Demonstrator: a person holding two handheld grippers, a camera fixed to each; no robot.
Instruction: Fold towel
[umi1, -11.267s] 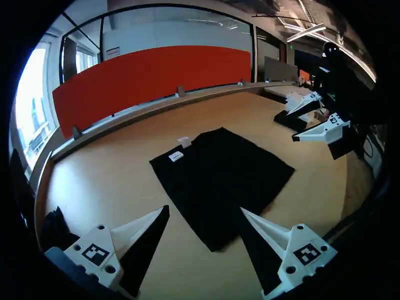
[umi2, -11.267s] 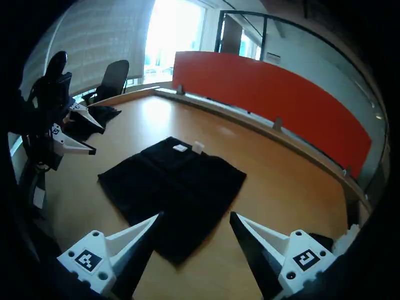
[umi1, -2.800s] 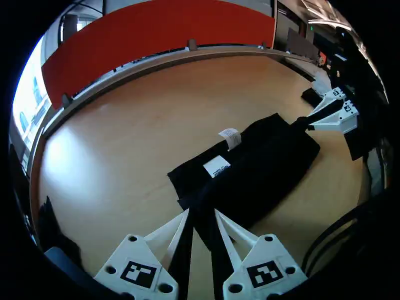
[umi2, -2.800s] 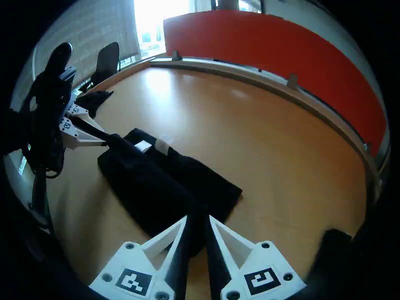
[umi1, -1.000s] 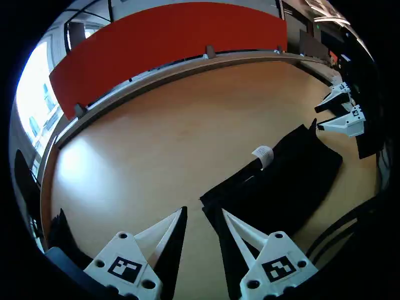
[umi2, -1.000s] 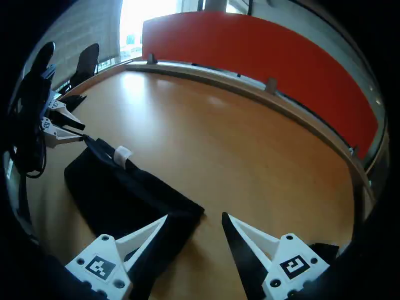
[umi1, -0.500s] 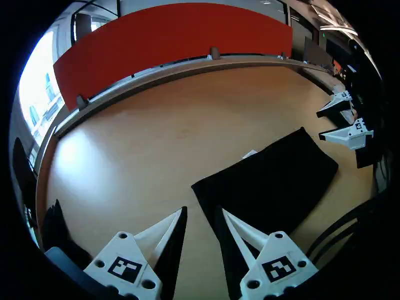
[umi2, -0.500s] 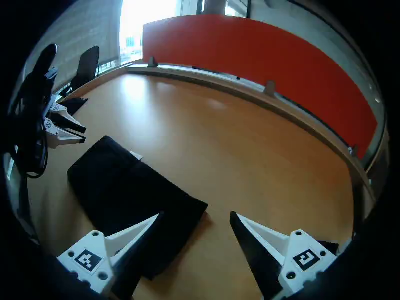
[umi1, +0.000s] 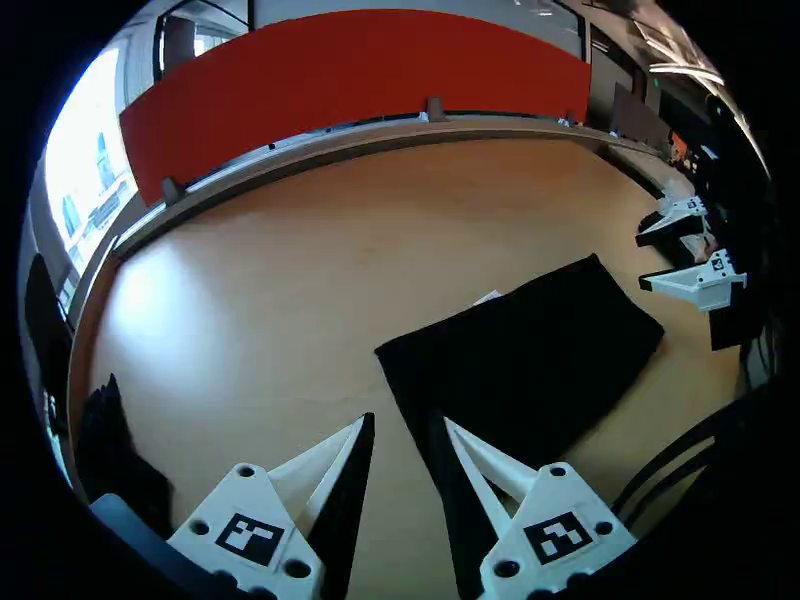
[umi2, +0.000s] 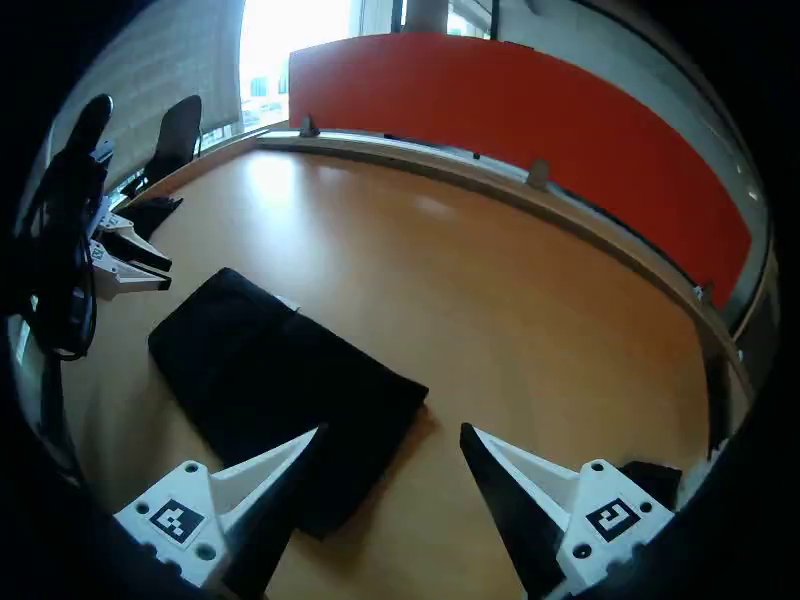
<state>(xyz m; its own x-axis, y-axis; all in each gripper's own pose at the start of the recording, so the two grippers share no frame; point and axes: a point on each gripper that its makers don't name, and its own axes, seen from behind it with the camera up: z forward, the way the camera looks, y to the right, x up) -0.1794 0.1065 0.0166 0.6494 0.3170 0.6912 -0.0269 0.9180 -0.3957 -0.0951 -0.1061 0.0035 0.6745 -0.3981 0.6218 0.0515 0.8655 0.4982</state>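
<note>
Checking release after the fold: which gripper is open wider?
The right gripper: its fingertips stand far apart, while the left gripper shows a narrow gap. Neither holds the towel.

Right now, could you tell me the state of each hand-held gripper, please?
Left hand-held gripper: open, holding nothing.
Right hand-held gripper: open, holding nothing.

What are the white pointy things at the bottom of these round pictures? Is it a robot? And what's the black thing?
No robot here: a person holds two hand tools, each with two white fingers that can pinch. A little camera rides on each tool and looks along its fingers, so each round picture is what one tool sees. The left gripper view looks past the left gripper; the right gripper view past the right gripper. Both are open and hold nothing. The black thing is a towel, lying folded flat on a wooden table. A red screen stands behind the table.
</note>
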